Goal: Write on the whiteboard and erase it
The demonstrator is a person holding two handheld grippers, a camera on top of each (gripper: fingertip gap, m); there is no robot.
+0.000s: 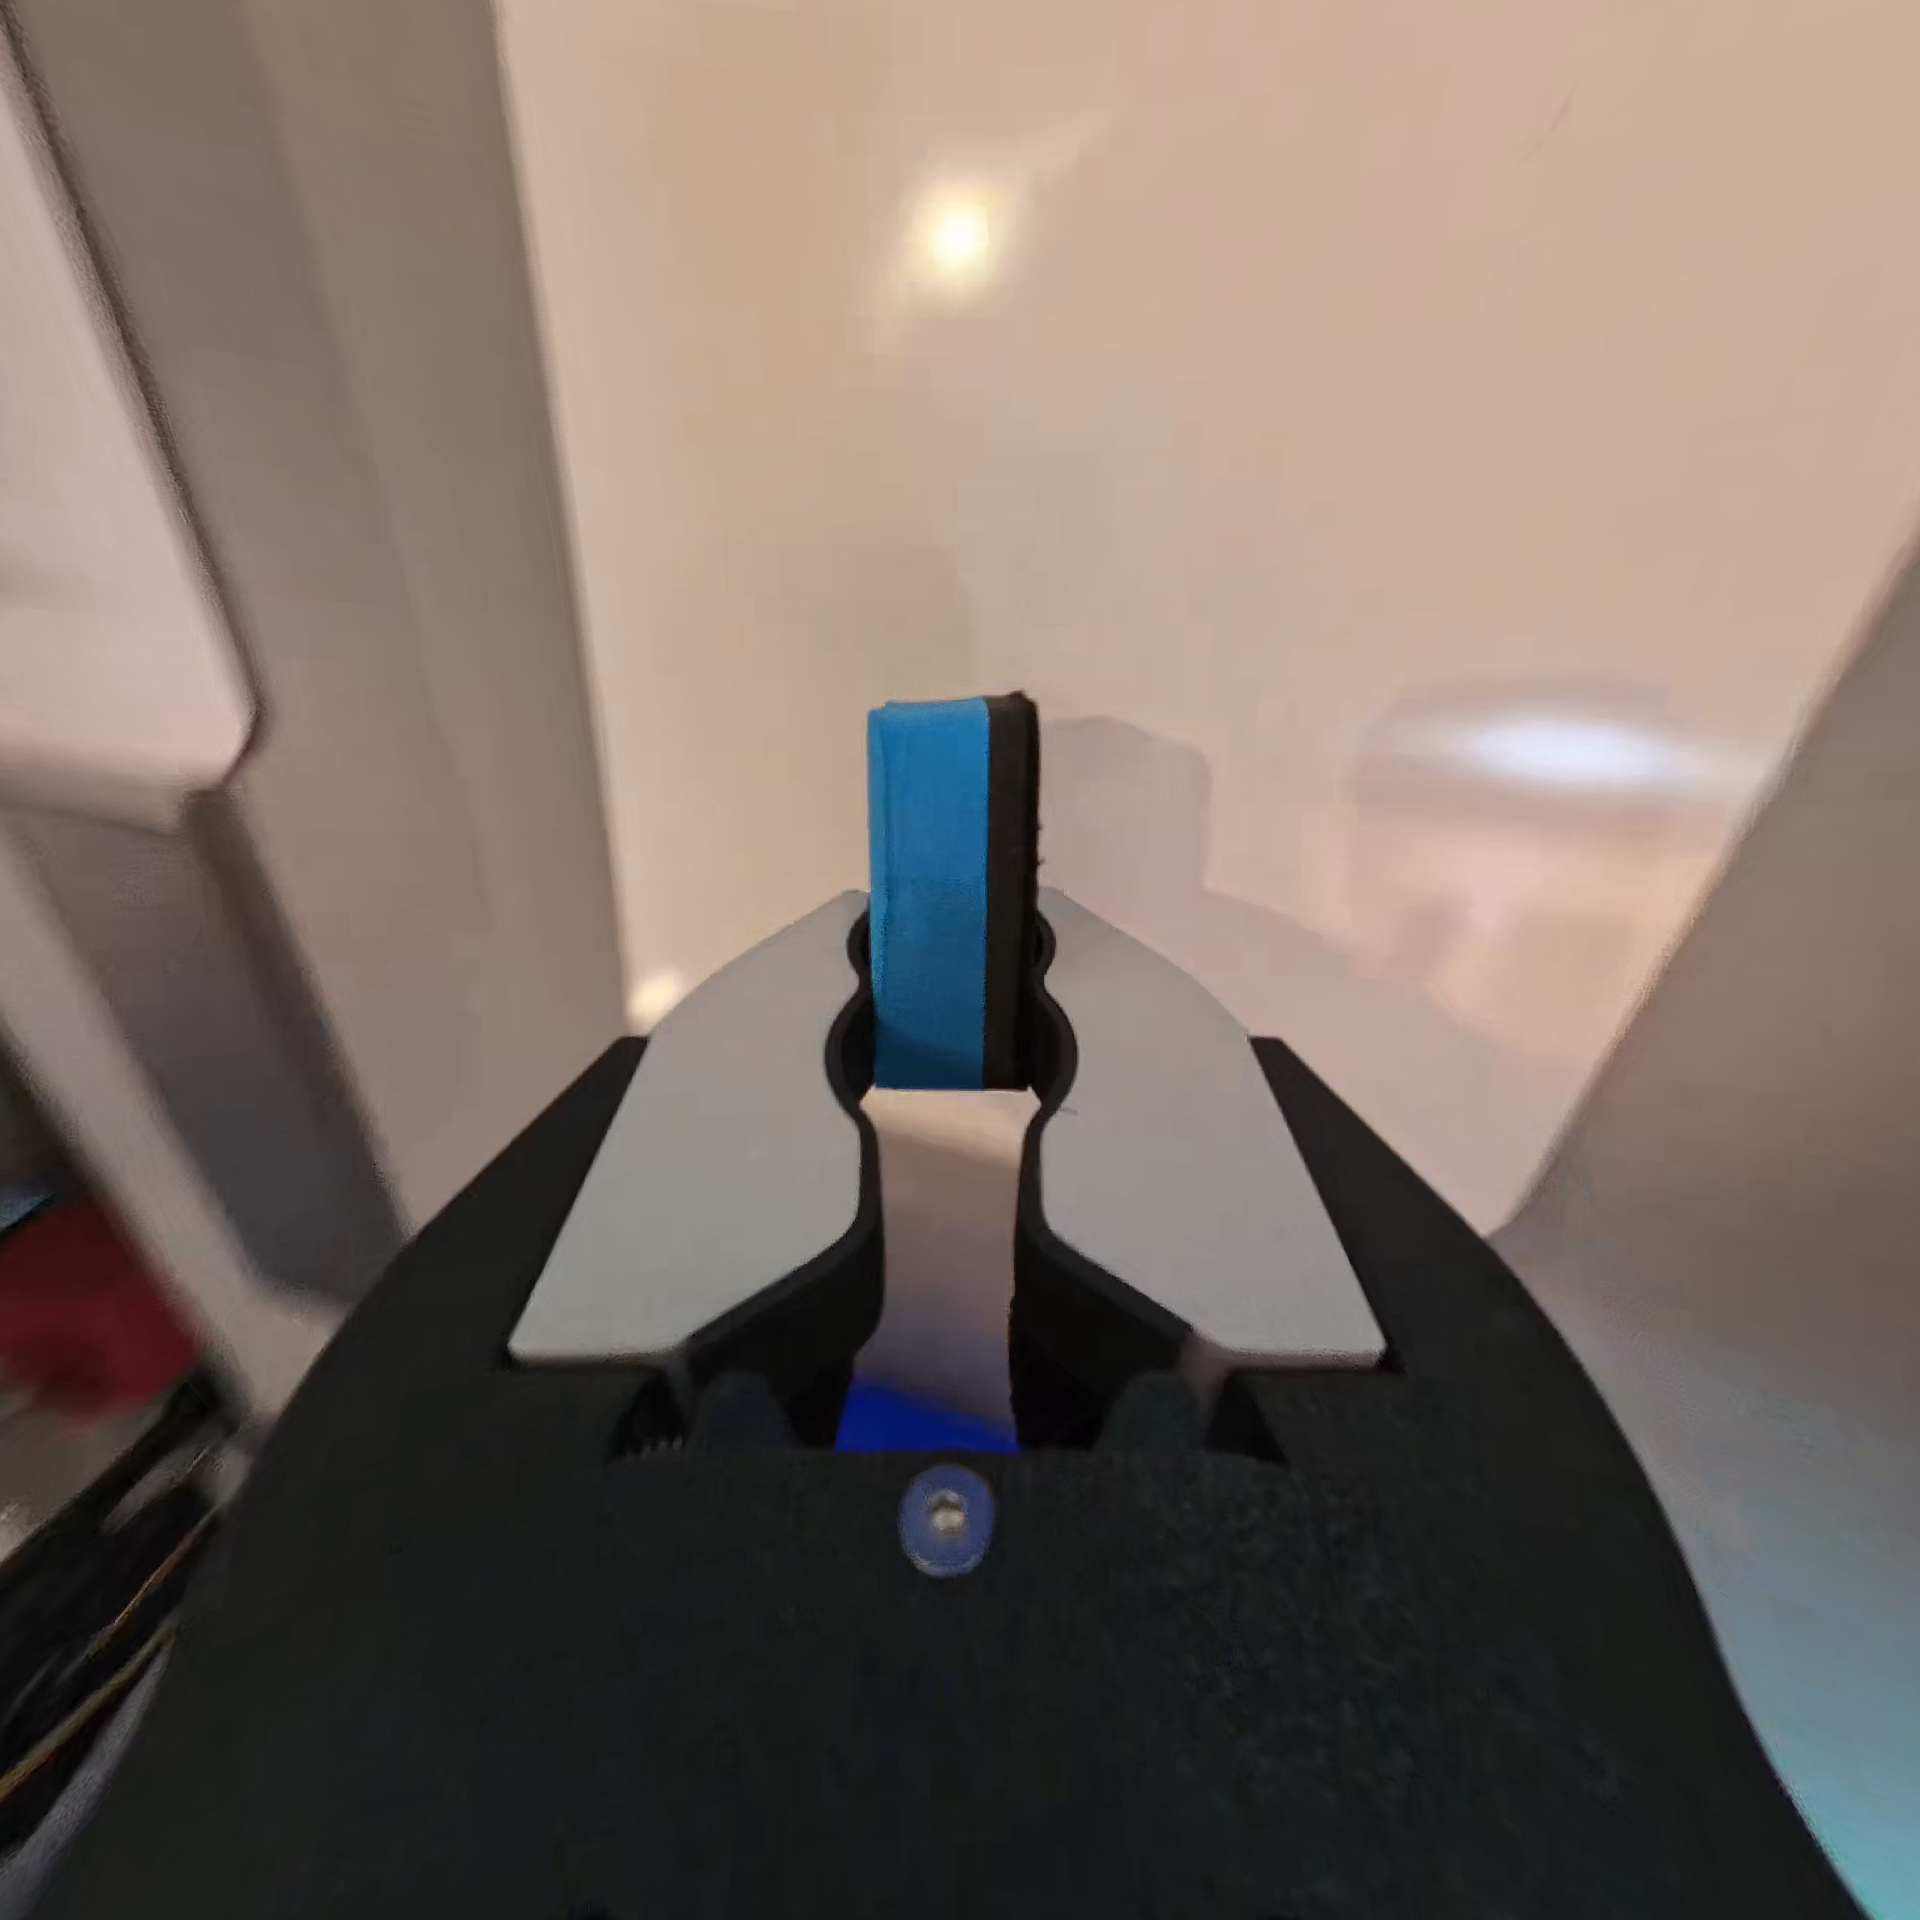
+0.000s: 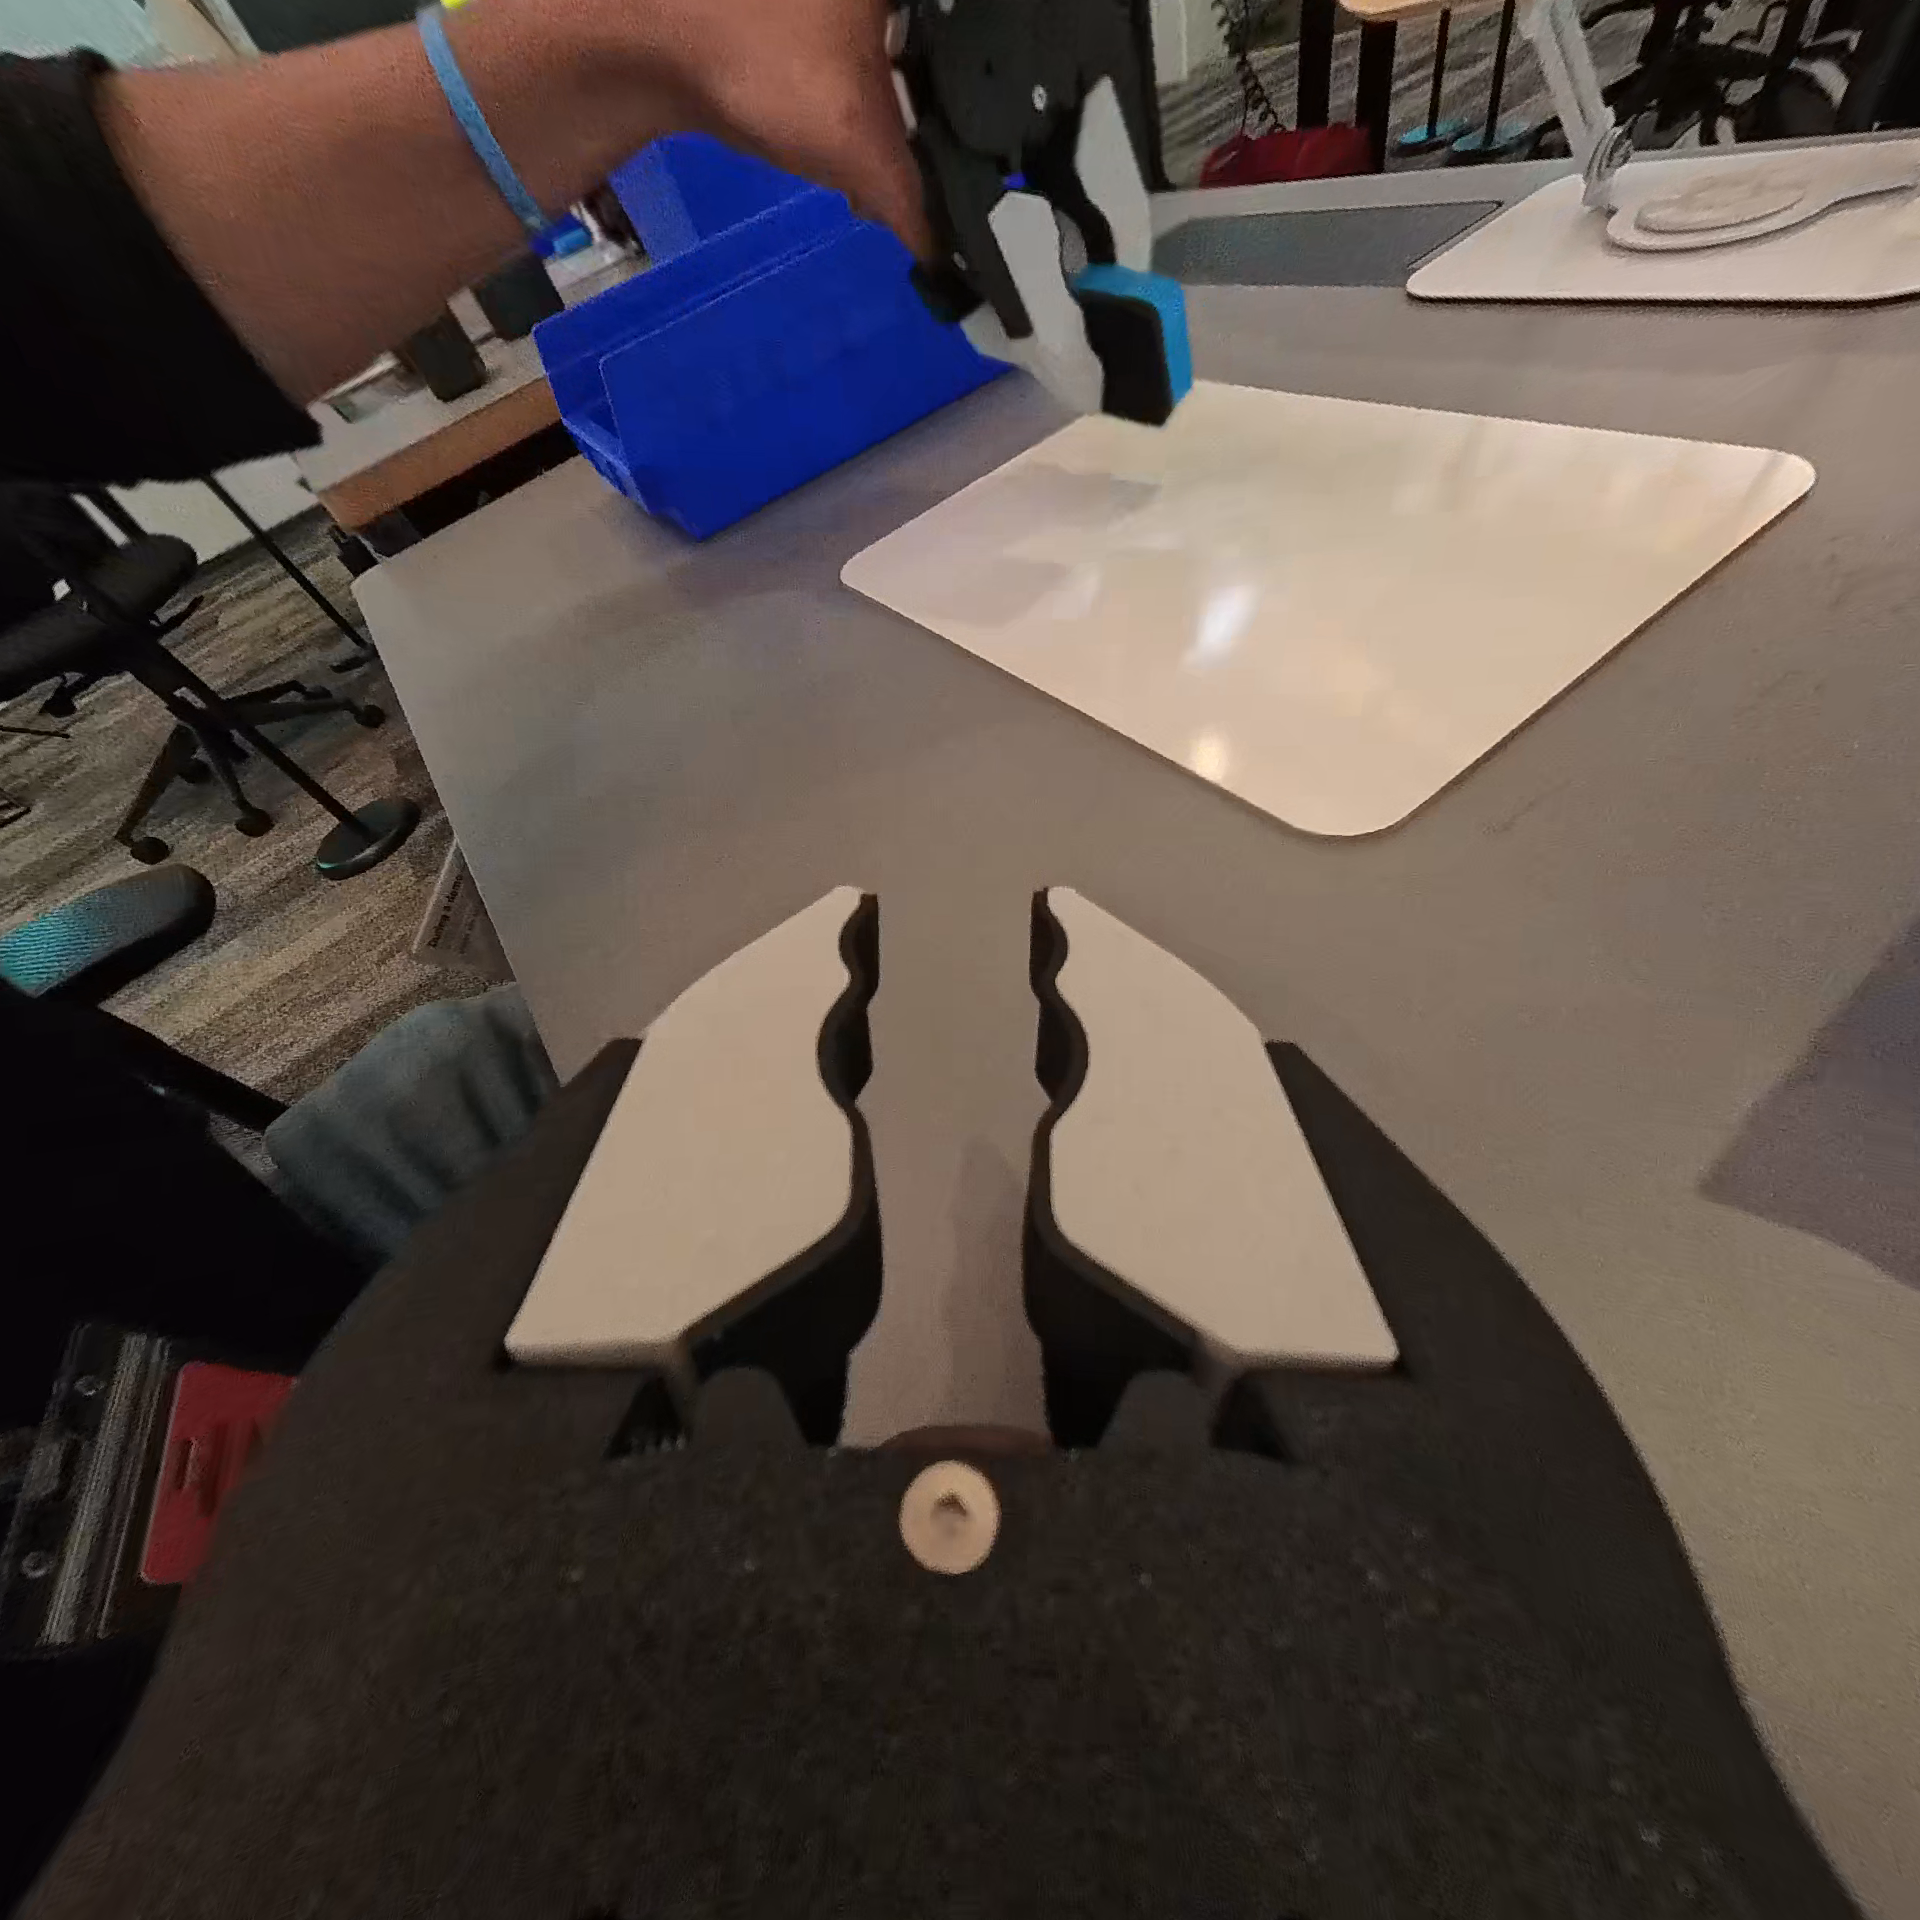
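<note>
Left wrist view shows the left claw (image 1: 951, 935) clamped on a blue eraser (image 1: 930, 894) with a black felt face, held on edge over the glossy whiteboard (image 1: 1247, 520). From the right wrist view, that eraser (image 2: 1138, 338) sits at the far corner of the whiteboard (image 2: 1351, 592) — its felt side seems to touch the surface, though blur makes contact uncertain. A blue holder (image 2: 748, 384) stands just beside the board on the grey counter (image 2: 675, 727). The right claw (image 2: 954, 909) hovers narrowly parted and empty — above the counter's near side.
</note>
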